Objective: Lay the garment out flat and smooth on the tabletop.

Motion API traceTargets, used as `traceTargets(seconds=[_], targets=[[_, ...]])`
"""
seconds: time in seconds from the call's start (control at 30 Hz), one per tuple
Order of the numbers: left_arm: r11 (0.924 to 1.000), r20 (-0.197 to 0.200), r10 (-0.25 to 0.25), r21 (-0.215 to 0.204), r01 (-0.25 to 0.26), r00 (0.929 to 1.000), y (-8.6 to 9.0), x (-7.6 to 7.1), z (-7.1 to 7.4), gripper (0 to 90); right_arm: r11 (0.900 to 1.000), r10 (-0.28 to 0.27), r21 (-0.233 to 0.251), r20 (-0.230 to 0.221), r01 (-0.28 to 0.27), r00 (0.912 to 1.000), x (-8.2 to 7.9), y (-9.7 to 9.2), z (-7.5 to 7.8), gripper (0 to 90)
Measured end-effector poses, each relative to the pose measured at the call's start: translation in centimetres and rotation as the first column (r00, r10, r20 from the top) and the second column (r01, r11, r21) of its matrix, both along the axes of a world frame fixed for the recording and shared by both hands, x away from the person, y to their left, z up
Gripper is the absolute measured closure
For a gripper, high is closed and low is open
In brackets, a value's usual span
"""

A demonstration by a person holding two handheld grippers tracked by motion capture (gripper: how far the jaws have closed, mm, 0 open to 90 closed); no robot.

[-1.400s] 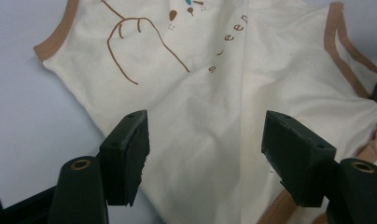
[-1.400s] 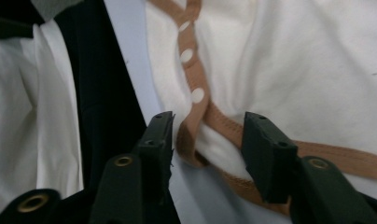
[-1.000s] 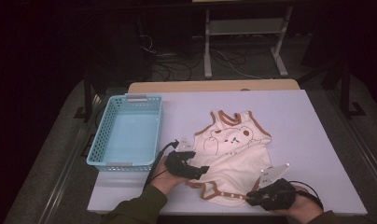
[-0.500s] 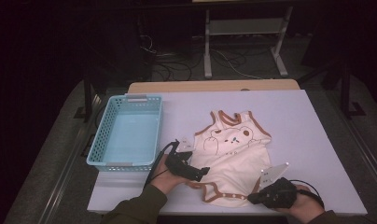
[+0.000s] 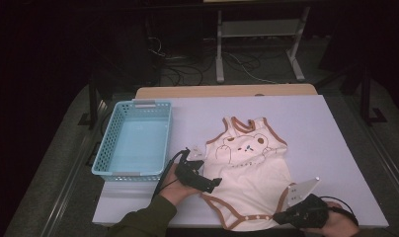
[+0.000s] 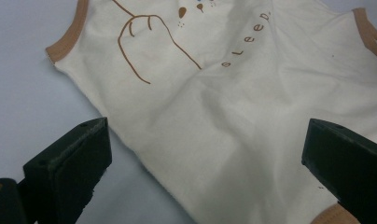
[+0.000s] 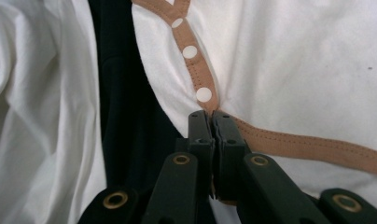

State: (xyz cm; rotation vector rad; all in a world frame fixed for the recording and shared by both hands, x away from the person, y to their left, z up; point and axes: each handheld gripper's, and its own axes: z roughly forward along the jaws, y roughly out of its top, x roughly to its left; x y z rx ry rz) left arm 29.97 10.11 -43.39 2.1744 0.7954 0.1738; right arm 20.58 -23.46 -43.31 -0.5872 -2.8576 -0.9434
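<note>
While right claw (image 7: 210,122) pinches bodysuit (image 5: 252,170) (hem), basket (image 5: 134,140) left.

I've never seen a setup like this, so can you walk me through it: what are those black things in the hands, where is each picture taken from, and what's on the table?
A person sits at a white table and holds a hand-operated clamp with two black jaws in each hand. The wide picture comes from a fixed camera above the table. The other two come from small cameras riding on the clamps, looking along the jaws.

On the table lie a cream baby bodysuit with brown trim and a bear drawing, and to its left a light blue plastic basket.

The left gripper has just been opening; its jaws stand wide over the bodysuit's side edge, pressing on nothing. The right gripper is pinched shut on the brown snap-button hem at the bodysuit's bottom, near the table's front edge.
</note>
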Motion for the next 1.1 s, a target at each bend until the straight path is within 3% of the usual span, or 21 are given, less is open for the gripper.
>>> traceTargets(seconds=[0.13,0.2,0.27,0.47,0.63,0.9,1.1], targets=[[0.9999,-0.003,-0.006,0.010,0.006,1.0000,-0.1,0.0,-0.1,0.8,0.9997,-0.019,0.013,-0.014,0.019,0.9997,-0.3,-0.5,-0.3,83.8],[1.0000,-0.007,0.002,-0.002,-0.002,1.0000,-0.2,0.0,-0.1,0.8,0.9996,-0.021,0.020,-0.013,0.021,0.9997,-0.3,-0.5,-0.2,77.5],[0.9998,-0.010,-0.012,0.016,0.012,0.9999,0.0,0.0,-0.1,0.8,0.9992,-0.024,0.032,-0.014,0.025,0.9996,-0.2,-0.5,-0.2,71.8],[0.9996,-0.007,-0.019,0.021,0.019,0.9998,0.1,0.1,-0.1,0.5,0.9924,-0.099,0.073,-0.006,0.099,0.9951,0.6,-0.9,0.2,55.1],[0.9996,-0.007,-0.015,0.026,0.015,0.9999,0.1,0.0,-0.2,0.5,0.9790,-0.186,0.091,0.036,0.183,0.9818,1.5,-1.0,0.4,43.2],[0.9994,-0.003,-0.012,0.034,0.012,0.9999,0.2,0.0,-0.3,0.6,0.9548,-0.282,0.114,0.058,0.274,0.9577,3.9,-1.2,1.1,41.0],[0.9994,-0.002,-0.011,0.033,0.011,0.9999,0.3,0.0,-0.3,0.6,0.9422,-0.323,0.118,0.073,0.314,0.9435,5.9,-1.5,1.5,40.9]])
